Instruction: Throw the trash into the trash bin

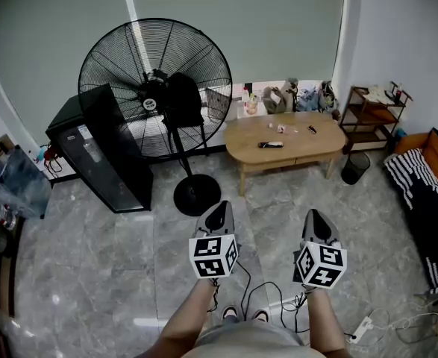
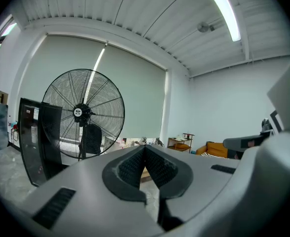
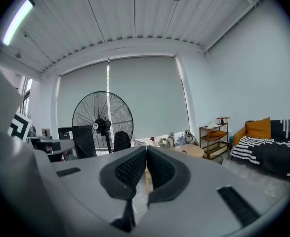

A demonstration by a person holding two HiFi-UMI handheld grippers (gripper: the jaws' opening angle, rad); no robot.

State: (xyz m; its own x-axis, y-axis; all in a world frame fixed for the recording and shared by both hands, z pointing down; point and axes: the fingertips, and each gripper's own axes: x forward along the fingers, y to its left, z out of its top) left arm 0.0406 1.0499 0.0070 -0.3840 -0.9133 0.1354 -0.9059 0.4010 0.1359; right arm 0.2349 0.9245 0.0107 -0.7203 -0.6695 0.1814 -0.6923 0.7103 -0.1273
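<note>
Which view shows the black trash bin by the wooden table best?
The head view: the black round trash bin stands unobstructed beside the oval wooden table, at its right end. The right gripper view shows at most a dark sliver; the left gripper view does not show it.

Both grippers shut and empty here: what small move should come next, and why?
Probably a step toward the wooden table: the left gripper and right gripper are shut on nothing, and the small items on it, possibly the trash, lie well ahead.
</note>
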